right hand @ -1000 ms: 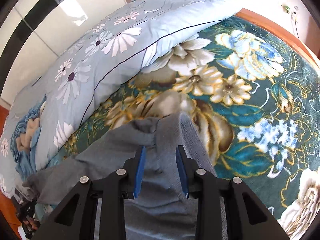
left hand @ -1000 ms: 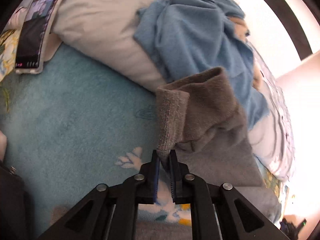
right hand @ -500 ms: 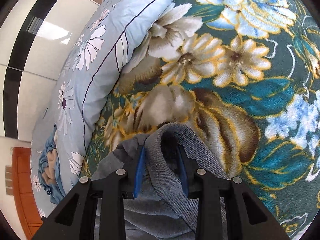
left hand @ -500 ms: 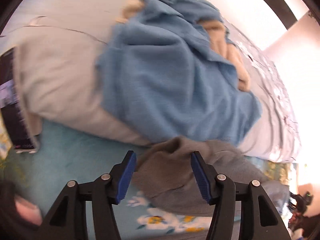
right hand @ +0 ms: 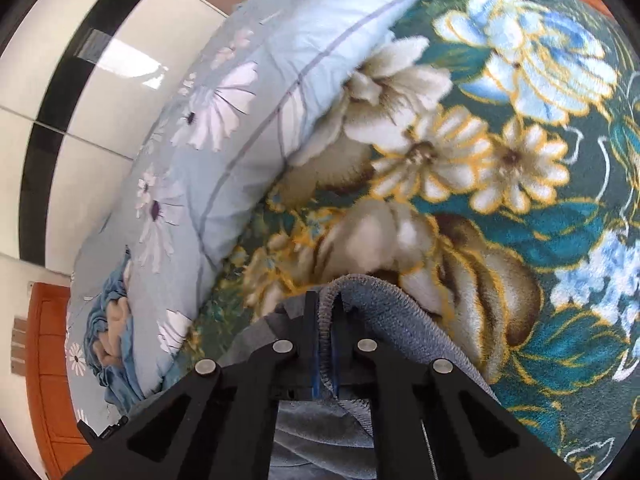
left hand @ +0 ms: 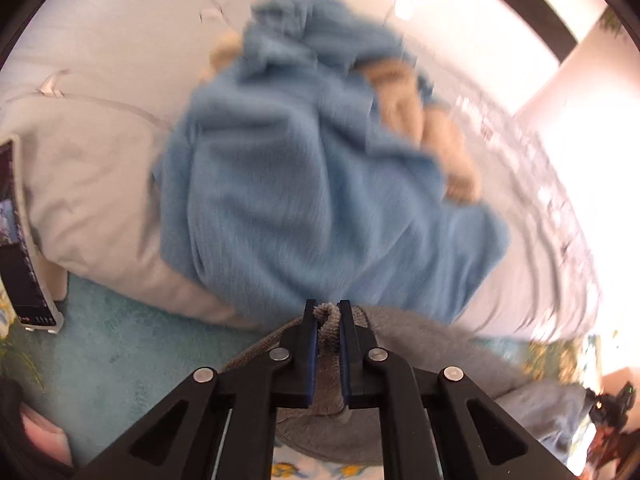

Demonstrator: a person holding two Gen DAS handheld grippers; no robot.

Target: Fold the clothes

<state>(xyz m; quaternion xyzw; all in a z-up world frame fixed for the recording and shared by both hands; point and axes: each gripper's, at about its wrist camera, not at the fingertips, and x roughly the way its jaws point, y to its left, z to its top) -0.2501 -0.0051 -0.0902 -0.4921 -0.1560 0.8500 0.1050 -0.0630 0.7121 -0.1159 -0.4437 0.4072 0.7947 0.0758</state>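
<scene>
I have both tongs, left (left hand: 328, 322) and right (right hand: 326, 320), clenched on the grey garment's (left hand: 420, 344) ribbed edge; next, lift and spread it evenly for folding.

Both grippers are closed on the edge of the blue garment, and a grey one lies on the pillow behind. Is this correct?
The colours are swapped. Both wrist views show the left gripper and right gripper closed on the grey garment; the blue garment lies on the pillow behind.
</scene>
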